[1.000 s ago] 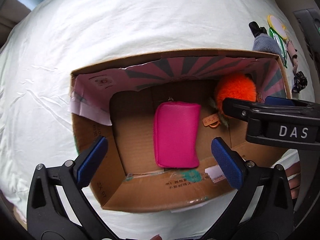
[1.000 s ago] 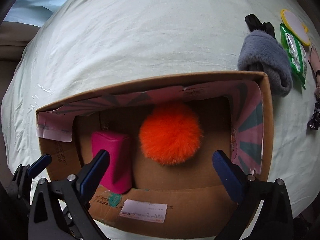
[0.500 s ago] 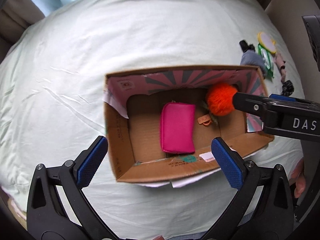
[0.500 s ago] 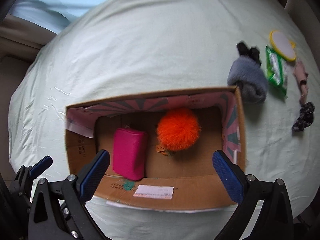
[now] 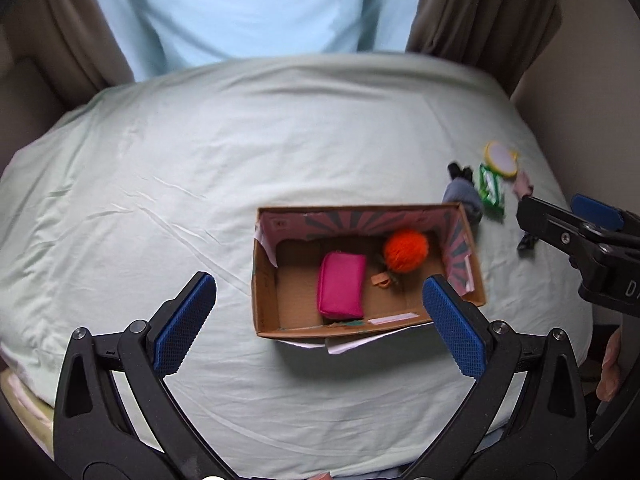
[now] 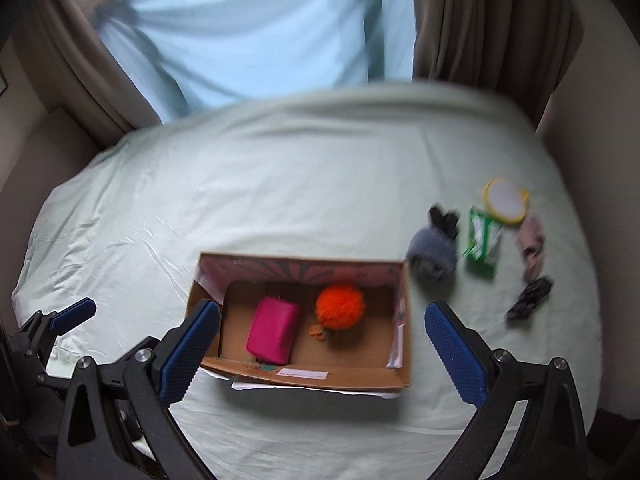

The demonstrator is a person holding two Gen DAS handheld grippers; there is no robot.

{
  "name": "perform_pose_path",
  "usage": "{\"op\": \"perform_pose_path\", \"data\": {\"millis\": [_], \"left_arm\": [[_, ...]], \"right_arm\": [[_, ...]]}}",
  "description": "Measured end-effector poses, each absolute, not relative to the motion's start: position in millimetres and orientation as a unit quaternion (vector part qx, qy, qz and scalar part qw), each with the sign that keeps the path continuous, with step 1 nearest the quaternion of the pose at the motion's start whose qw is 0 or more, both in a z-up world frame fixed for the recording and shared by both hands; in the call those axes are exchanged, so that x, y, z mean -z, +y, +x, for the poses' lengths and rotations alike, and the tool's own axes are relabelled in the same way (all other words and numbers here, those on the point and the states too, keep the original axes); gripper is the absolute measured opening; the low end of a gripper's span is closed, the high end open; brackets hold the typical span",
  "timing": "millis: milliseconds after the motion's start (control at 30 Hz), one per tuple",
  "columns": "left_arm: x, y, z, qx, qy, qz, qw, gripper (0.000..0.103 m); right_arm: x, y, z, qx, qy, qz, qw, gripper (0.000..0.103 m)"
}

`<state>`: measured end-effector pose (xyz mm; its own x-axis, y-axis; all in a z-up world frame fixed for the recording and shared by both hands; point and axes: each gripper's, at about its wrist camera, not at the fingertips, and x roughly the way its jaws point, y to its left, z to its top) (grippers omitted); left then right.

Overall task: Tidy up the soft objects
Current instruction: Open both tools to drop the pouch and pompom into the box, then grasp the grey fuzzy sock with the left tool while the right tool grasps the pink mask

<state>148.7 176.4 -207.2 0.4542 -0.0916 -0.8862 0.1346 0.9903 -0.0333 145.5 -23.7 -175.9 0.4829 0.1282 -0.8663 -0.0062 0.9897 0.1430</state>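
Note:
An open cardboard box (image 5: 264,304) (image 6: 304,378) sits on the pale bed sheet. Inside lie a pink pouch (image 5: 342,290) (image 6: 273,330) and an orange pompom (image 5: 406,250) (image 6: 340,306) with a small orange tag. To the box's right lie a grey fuzzy item (image 6: 432,252) (image 5: 462,194), a green packet (image 6: 482,240), a round yellow-rimmed mirror (image 6: 506,200), a pink cloth (image 6: 532,248) and a dark scrunchie (image 6: 530,298). My left gripper (image 5: 320,320) is open above the box's near side, holding nothing. My right gripper (image 6: 322,352) is open and empty too.
Light blue and brown curtains (image 6: 280,32) hang behind the bed's far edge. A wall stands close on the right. A hand (image 5: 610,364) shows at the left wrist view's right edge, behind the other gripper's body (image 5: 580,236).
Both grippers have pulled up and back from the box, which now looks much smaller. Pouch and pompom stay in the box. Curtains have come into view.

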Motion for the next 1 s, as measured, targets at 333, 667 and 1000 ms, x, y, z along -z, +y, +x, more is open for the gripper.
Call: {"op": "perform_pose_path", "data": {"millis": [333,667,1000], "left_arm": [[133,177,78,0.041,0.432,0.008,0.901,0.103],[95,130,39,0.042,0.391,0.002,0.919,0.103],[99,16,47,0.064,0.388,0.006,0.919,0.103]], "right_arm": [[103,-53,56,0.012,0.400,0.035,0.916,0.102],[87,-124,5,0.035,0.357,0.079,0.930,0.102],[92,-230,12,0.052,0.358,0.086,0.928,0.102]]}}
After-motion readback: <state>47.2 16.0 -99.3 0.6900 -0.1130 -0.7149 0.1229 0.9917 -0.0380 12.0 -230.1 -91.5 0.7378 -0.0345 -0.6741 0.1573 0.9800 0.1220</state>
